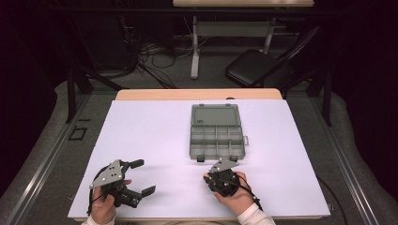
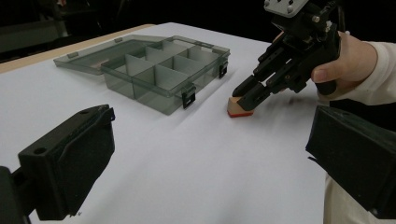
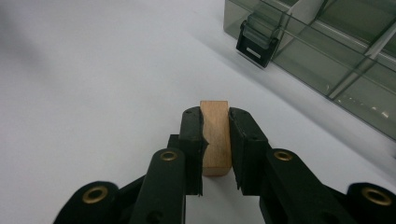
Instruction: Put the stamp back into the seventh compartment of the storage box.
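Block (image 3: 215, 137) is pinched between your right gripper's (image 3: 215, 154) jaws, resting on the white sheet (image 1: 155, 140) just near of the organizer box's (image 1: 217, 140) front latches (image 2: 188, 96). Wooden body, red bottom edge. Box is open with its lid laid flat on the far side. Your left gripper (image 1: 133, 178) sits near-left, jaws spread wide with nothing between them, well apart from the block.

Bright sheet, dark, perhaps underexposed surroundings

wooden block (image 3: 215, 140) sides hidden by jaws
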`<state>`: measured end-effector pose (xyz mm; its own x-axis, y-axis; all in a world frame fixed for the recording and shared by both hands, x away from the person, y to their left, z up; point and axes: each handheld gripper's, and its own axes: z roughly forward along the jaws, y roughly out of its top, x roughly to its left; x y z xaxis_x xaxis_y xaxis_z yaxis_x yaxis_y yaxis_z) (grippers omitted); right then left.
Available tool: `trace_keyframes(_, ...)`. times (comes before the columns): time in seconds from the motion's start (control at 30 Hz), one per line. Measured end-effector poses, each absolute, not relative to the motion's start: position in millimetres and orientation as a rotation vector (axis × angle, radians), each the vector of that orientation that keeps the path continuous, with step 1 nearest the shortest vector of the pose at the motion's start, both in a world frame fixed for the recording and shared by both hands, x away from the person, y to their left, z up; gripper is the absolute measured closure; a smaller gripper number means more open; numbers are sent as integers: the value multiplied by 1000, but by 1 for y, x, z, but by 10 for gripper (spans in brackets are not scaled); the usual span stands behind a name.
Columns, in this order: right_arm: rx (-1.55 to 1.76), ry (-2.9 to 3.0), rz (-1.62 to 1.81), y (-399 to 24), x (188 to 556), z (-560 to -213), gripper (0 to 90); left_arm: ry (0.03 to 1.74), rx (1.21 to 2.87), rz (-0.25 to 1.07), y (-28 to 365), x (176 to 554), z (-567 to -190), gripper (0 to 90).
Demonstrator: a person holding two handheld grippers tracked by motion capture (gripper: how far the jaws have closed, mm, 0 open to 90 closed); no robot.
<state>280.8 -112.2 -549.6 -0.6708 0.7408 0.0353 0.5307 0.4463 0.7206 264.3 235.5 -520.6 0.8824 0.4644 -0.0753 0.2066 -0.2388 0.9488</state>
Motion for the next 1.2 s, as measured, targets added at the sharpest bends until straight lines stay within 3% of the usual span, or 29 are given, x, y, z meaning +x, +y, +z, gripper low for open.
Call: trace_keyframes(1.2,1096,2312,1175,-128,280,-528,764,502,1821,263,235,264,-520,8)
